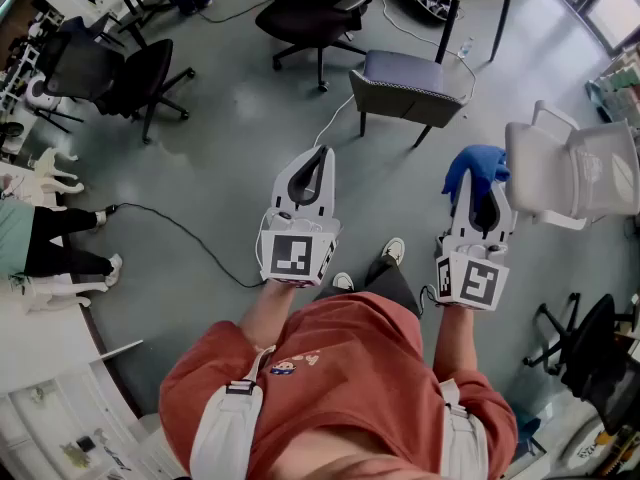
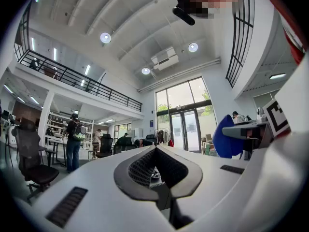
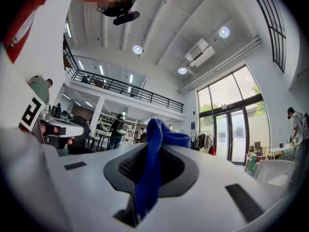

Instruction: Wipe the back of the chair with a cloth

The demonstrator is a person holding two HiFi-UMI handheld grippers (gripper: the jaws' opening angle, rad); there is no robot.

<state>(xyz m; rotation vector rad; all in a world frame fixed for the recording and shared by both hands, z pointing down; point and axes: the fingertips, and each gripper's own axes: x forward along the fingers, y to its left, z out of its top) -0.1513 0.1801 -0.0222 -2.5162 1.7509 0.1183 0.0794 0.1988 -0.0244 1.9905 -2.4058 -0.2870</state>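
Floor [image 1: 220,158] carries several chairs: a white chair [image 1: 575,173] at the right, a grey padded chair [image 1: 405,83] ahead, and a black office chair [image 1: 310,13] beyond. The white chair stands nearest the work and is judged the one to wipe. Right gripper [image 1: 482,196] is clamped on a blue cloth [image 1: 475,165], which bunches above the jaw tips just beside that chair's frame. Left gripper [image 1: 322,158] has its jaws closed together on nothing. No container shows. Recommended: bring the bunched cloth flat against the backrest, keep the clamp firm, wipe in overlapping passes, and steady the chair with the left gripper if it shifts.
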